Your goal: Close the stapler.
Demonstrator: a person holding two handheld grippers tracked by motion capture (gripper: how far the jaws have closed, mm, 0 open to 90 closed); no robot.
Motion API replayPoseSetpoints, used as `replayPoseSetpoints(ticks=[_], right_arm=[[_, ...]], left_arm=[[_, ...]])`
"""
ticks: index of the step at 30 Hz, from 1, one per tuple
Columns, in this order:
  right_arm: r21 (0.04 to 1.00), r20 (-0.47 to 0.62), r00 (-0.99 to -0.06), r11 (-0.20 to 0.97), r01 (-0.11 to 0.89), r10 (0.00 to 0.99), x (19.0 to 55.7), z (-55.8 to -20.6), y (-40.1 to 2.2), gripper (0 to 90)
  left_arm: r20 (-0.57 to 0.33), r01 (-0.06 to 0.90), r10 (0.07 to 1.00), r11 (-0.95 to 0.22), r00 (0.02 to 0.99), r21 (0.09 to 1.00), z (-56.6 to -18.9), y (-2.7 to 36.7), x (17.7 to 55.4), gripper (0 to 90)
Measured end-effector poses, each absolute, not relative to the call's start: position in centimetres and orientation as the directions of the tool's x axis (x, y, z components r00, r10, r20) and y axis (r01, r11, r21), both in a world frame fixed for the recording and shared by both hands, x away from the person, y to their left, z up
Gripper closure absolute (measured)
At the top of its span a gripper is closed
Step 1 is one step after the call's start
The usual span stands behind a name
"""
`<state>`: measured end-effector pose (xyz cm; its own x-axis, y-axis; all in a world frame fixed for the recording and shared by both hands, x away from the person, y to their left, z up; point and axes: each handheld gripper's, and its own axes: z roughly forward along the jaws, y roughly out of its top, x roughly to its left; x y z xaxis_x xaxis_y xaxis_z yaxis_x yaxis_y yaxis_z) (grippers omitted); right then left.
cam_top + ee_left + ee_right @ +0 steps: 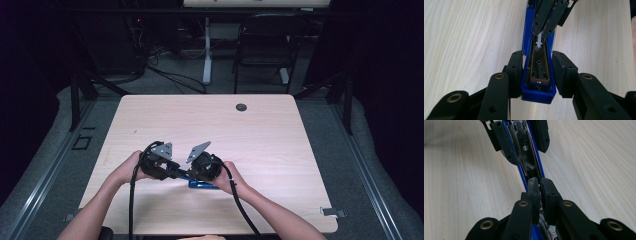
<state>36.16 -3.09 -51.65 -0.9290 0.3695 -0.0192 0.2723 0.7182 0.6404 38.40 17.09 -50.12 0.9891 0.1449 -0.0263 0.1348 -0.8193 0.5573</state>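
A blue stapler (538, 96) lies opened on the wooden table, its metal staple channel (539, 62) facing up. My left gripper (537, 58) is shut on it, one pad pressed against each blue side near the end. My right gripper (539, 182) comes in from the opposite end, its jaws almost together over the channel (524, 142). In the left gripper view those jaws pinch a small white tab (538, 43) inside the channel. From the high view both grippers, left (167, 167) and right (202, 168), meet over the stapler (202, 184) near the table's front.
The light wooden table (260, 135) has a round cable grommet (241, 107) near its far edge. A black chair (265, 45) and a desk leg stand on the floor beyond. Cables trail from both grippers toward the front edge.
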Motion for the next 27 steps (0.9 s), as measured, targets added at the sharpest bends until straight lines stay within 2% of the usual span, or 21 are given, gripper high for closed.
replayPoseSetpoints(ticks=[5, 16, 24, 27], right_arm=[[0.645, -0.025, -0.930, 0.717, 0.265, 0.367, 36.2, -51.8, -3.0, 90.0], [0.645, -0.018, -0.930, 0.715, 0.269, 0.367, 36.2, -51.9, -2.9, 89.9], [0.655, -0.013, -0.928, 0.705, 0.272, 0.371, 36.3, -51.6, -3.4, 90.0], [0.647, -0.014, -0.928, 0.711, 0.275, 0.372, 36.3, -51.5, -3.5, 90.0]], left_arm=[[-0.017, 0.140, 0.159, -0.811, 0.987, 0.569, -50.2, 17.1, 38.3, 61.7], [-0.026, 0.149, 0.165, -0.804, 0.986, 0.576, -50.0, 17.7, 38.2, 60.1], [-0.016, 0.146, 0.168, -0.801, 0.986, 0.581, -50.5, 17.0, 38.0, 65.8], [-0.021, 0.144, 0.162, -0.803, 0.987, 0.578, -50.6, 16.6, 38.0, 65.5]])
